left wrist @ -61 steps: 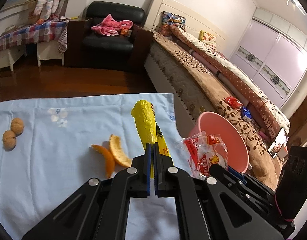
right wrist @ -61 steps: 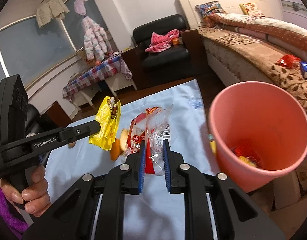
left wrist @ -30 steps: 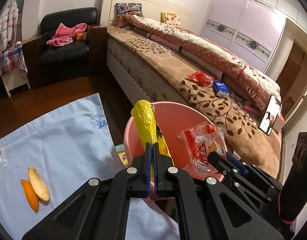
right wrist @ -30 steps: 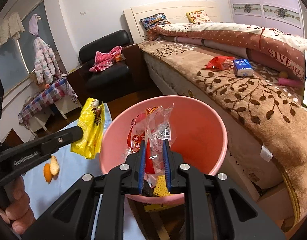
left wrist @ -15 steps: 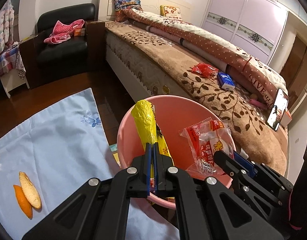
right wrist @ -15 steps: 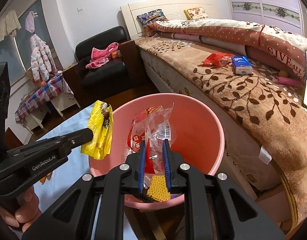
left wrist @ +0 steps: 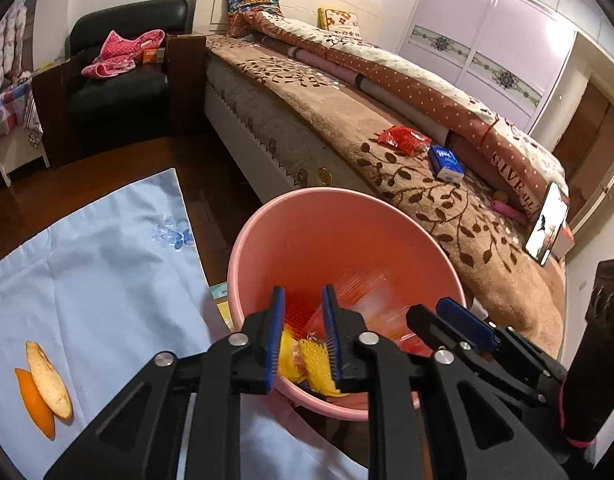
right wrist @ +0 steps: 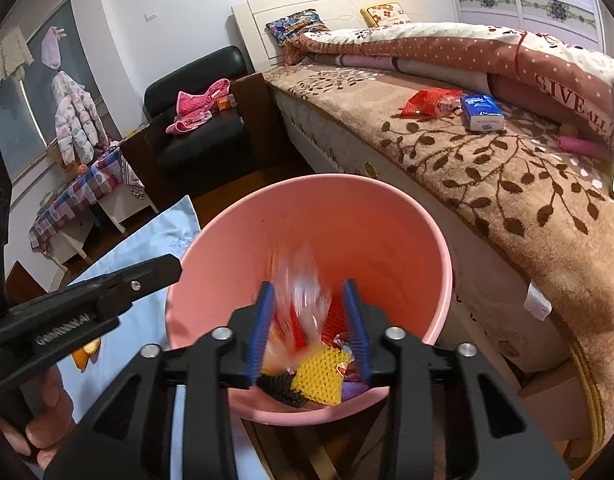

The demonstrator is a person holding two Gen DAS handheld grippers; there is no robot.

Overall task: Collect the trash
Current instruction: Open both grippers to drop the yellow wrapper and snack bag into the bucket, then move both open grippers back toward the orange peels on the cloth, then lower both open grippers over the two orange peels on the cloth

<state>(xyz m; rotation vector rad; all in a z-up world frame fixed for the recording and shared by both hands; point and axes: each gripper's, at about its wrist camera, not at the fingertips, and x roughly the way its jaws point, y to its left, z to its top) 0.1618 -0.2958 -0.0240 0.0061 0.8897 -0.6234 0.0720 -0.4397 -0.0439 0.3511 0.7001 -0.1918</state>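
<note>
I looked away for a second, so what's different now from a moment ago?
Both grippers have opened over the pink bin. The left gripper let go its yellow wrapper; the right gripper released the clear snack bag, which shows as a blur dropping between its opening jaws. The orange peels on the blue cloth stayed put.

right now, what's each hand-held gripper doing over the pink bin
Left hand-held gripper: jaws opening, nothing between the pads.
Right hand-held gripper: jaws opening, a blurred clear wrapper dropping between them into the pink bin.
</note>
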